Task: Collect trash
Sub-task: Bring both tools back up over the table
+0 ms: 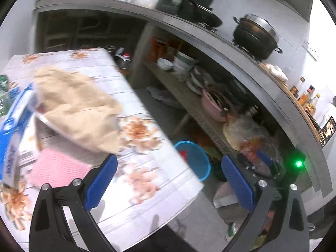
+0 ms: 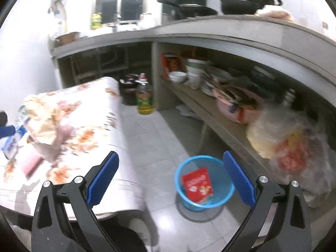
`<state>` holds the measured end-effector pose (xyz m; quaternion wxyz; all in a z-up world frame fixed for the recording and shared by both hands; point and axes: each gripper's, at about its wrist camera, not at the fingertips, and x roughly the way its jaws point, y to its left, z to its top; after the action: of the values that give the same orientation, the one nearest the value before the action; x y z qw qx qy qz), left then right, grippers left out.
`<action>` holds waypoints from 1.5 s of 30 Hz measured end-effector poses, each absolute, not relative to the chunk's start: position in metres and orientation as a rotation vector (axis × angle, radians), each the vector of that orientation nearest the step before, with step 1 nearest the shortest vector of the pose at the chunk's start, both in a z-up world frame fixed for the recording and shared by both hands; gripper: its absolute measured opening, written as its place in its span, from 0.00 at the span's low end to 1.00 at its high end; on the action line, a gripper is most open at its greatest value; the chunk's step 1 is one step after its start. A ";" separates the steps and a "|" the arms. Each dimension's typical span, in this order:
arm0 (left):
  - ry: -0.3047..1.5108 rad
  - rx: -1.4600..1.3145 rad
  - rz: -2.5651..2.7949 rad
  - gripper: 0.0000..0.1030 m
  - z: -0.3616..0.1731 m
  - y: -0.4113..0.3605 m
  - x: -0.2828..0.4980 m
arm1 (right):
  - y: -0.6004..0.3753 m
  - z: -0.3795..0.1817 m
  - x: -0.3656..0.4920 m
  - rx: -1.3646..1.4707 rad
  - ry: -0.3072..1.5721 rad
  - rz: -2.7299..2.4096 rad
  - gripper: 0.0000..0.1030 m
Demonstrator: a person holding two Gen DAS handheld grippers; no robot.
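My left hand-held gripper (image 1: pixel 168 184) has its jaws wide apart, with nothing between them. My right hand-held gripper (image 2: pixel 171 180) is wide apart too, and empty. The red snack packet (image 2: pixel 197 185) lies inside the blue trash basket (image 2: pixel 227 190) on the floor, so I think that bit of trash is done. The basket stands near the surface (image 1: pixel 147 199) with the flower cloth, close enough to drop things in.

More trash waits on the surface: a crumpled brown paper bag (image 1: pixel 79 107), a blue and white carton (image 1: pixel 12 130) just beside it, and something flat and pink (image 1: pixel 56 168) partly under the bag. My left hand-held gripper points at that pile, so I think the bag comes next.
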<state>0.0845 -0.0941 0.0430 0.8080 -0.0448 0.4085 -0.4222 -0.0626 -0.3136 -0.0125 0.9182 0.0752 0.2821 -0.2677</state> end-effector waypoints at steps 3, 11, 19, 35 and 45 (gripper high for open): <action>0.835 -0.088 -0.866 0.95 0.040 -0.069 0.087 | -0.299 -0.008 -0.053 0.156 0.554 -0.476 0.93; 0.745 -0.015 -0.749 0.95 0.015 -0.017 0.084 | -0.267 -0.009 -0.025 0.213 0.546 -0.248 0.93; 0.809 -0.068 -0.663 0.95 -0.016 0.012 0.102 | -0.218 -0.018 0.009 0.262 0.588 0.043 0.93; 0.682 -0.099 -0.599 0.95 0.005 0.074 0.110 | -0.088 -0.052 0.118 -0.072 0.736 0.484 0.92; 0.671 -0.141 -0.603 0.95 0.002 0.090 0.115 | -0.060 -0.078 0.154 -0.151 0.810 0.482 0.92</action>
<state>0.1150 0.0901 0.0019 0.8976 -0.0680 0.3239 -0.2911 0.1542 -0.0603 -0.0777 0.8881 -0.0728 0.3900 0.2322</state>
